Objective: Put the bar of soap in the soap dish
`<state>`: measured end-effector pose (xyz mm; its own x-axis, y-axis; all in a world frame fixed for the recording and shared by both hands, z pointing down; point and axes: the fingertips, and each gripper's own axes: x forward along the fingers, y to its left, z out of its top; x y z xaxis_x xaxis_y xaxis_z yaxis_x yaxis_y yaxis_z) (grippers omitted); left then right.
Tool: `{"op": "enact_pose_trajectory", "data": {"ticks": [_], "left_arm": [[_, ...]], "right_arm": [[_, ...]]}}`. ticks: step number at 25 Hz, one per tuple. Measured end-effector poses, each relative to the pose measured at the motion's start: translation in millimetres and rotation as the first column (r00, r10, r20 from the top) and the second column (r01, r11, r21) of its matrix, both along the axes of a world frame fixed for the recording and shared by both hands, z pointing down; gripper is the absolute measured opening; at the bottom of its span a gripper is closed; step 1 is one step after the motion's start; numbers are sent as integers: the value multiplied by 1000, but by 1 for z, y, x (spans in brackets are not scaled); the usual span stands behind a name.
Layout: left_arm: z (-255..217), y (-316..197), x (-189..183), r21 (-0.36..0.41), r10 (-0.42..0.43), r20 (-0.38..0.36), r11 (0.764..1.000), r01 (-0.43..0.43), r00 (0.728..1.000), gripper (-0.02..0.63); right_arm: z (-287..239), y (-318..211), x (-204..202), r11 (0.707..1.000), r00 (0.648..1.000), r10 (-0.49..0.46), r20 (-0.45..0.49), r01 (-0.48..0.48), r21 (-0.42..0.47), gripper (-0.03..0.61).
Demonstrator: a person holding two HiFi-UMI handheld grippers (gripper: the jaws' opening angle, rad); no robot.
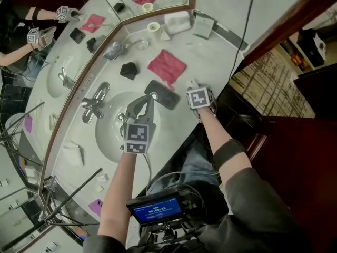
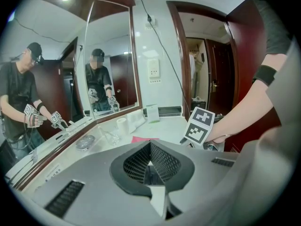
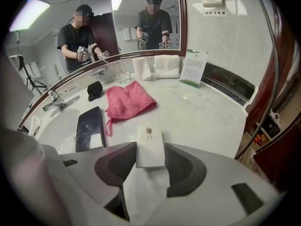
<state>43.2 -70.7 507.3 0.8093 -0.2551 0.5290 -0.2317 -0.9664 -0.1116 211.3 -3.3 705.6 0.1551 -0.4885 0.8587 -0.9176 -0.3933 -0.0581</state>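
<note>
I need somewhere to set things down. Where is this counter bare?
Bare marble lies right of the pink cloth, up to the sign card. Crowded: glass and towels by the mirror, black tray beside the sink.

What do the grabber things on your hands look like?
The left gripper and right gripper are grey with dark ridged fingers. Each carries a cube of black-and-white square markers. A dark band wraps the right arm.

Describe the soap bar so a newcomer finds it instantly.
On the white counter, right of the sink, look just this side of the pink cloth. The soap bar is the small white rectangular packet there, unlike the flat black tray beside it.
</note>
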Motion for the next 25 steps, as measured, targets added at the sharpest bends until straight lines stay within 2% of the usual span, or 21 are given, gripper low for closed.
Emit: {"op": "enact_pose_trajectory", "data": {"ticks": [15, 18, 22, 25], "left_arm": [[-5, 7, -8, 5, 1, -5, 1000, -1, 1000, 0], [-10, 12, -9, 10, 2, -13, 1000, -2, 1000, 0], [-16, 18, -13, 12, -2, -23, 1000, 2, 1000, 0], [-21, 21, -17, 14, -4, -32, 1000, 5, 999, 0]], "right_arm": [[-21, 8, 0, 997, 999, 44, -10, -43, 69, 229], [-21, 23, 1, 996, 998, 63, -7, -62, 57, 229], [-46, 26, -3, 990, 997, 70, -6, -69, 120, 227], [-52, 35, -5, 989, 997, 70, -14, -67, 129, 225]]}}
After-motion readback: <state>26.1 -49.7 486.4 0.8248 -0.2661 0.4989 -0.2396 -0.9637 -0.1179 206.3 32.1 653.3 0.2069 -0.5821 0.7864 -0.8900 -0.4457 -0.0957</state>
